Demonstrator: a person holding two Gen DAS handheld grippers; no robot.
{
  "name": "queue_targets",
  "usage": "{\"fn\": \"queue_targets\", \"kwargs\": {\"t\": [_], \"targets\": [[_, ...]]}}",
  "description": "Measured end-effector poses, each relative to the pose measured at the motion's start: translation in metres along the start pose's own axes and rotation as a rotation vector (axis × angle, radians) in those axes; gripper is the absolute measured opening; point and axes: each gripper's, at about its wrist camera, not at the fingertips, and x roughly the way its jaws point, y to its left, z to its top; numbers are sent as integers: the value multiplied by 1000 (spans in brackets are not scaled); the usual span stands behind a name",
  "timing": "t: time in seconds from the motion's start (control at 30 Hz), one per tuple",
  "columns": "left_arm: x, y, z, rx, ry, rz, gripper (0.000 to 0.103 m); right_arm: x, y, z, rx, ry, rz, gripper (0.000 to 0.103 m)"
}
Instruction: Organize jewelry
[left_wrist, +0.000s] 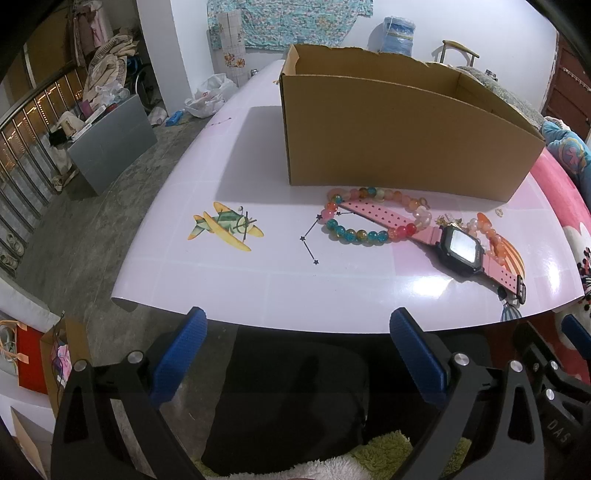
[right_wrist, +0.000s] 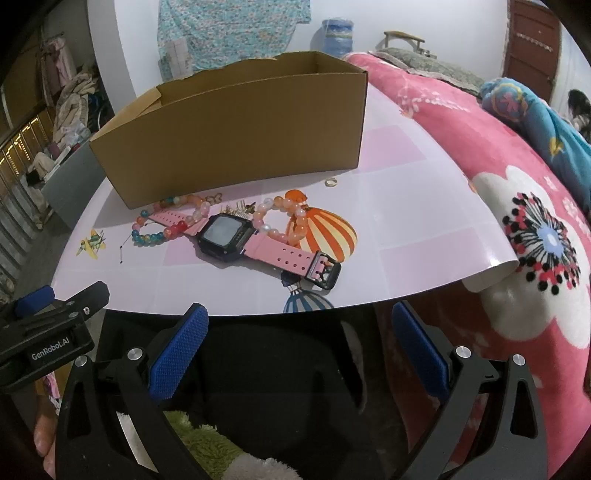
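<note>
Two bead bracelets (left_wrist: 364, 218) overlap pink-strapped watch (right_wrist: 236, 236); both grippers' fingers (left_wrist: 181, 354) spread wide, empty

Black hand-held gripper (left_wrist: 297, 354), blue ribbed pads (left_wrist: 181, 354)

My left wrist view sits just off the near edge of the tabletop (left_wrist: 221, 288), tilted down past its own tongs (left_wrist: 295, 354), facing the cardboard box (left_wrist: 388, 144) from its left end. My right wrist view hangs beside it, angled down the same way, with the pink blanket (right_wrist: 498, 192) filling its right side. Both share the box, the pink watch (right_wrist: 236, 236) and the bead bracelets (left_wrist: 354, 225), all near. The right view catches the left tongs at its left edge.
</note>
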Motion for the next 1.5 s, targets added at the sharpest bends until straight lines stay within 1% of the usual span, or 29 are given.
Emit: {"fn": "queue_targets", "kwargs": {"t": [1.17, 1.5], "targets": [[3, 2, 1, -5, 7, 12, 97, -4, 1, 4, -12, -12, 0, 95], [5, 11, -3, -14, 3, 10, 97, -7, 0, 1, -3, -11, -27, 95]]}}
